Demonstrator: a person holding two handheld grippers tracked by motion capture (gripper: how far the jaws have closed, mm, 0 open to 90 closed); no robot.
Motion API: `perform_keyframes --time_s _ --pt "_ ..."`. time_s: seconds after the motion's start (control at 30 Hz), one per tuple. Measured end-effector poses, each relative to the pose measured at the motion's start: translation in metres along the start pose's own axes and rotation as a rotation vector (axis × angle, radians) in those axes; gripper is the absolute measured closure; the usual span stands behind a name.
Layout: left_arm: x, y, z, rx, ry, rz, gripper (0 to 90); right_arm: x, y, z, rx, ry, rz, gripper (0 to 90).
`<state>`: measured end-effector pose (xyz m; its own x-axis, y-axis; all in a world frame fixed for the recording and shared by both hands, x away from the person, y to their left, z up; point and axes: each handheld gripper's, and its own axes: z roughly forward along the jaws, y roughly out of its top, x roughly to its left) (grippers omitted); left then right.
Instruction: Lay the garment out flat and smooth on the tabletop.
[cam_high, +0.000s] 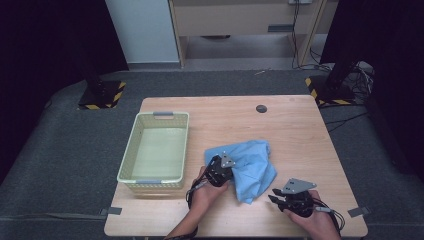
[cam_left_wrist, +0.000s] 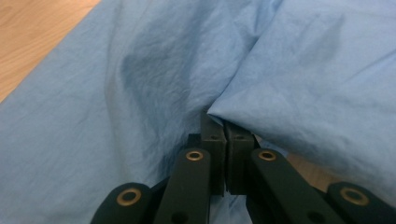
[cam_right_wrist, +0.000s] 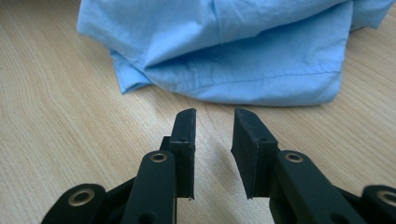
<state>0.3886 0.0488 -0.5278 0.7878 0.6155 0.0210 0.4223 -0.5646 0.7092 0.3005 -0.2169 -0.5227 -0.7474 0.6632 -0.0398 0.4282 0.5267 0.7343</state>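
A crumpled light blue cloth (cam_high: 250, 167) is seen just right of centre in the lower half of the high view, lying on the wooden table (cam_high: 295, 125), with a pale yellow basket (cam_high: 129, 150) standing just beside it toward the left of the frame. The left gripper (cam_high: 223, 165) is pressed into the cloth's left edge, and in the left gripper view its jaws are brought together on a fold of the fabric at the middle of the frame, so a firm pinch appears to have been taken, probably so that the cloth can be lifted or drawn toward the basket. The right gripper (cam_high: 276, 196) is held low at the lower right of the high view, apart from the cloth; in the right gripper view its jaws are parted by a modest gap with nothing between them, the cloth's hem lying across the upper frame. It is judged to be poised for a second grasp on the near edge.
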Motion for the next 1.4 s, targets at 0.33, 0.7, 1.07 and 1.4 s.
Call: perform_keyframes --time_s 0.33,0.7,1.07,1.4 --pt "-0.026 0.003 0.003 0.006 -0.037 0.053 89.3 0.003 0.003 0.003 -0.028 0.018 0.013 51.3" --pt "-0.041 0.001 0.001 0.005 -0.062 0.083 89.4 0.005 0.005 0.009 -0.018 0.05 -0.013 82.6" --pt "-0.055 0.014 -0.016 -0.045 -0.083 0.116 89.6 0.001 0.009 -0.003 -0.051 0.04 -0.015 89.8" --pt "-0.065 0.046 -0.056 -0.164 -0.085 0.159 89.8 -0.009 0.025 -0.035 -0.13 0.031 -0.013 89.9"
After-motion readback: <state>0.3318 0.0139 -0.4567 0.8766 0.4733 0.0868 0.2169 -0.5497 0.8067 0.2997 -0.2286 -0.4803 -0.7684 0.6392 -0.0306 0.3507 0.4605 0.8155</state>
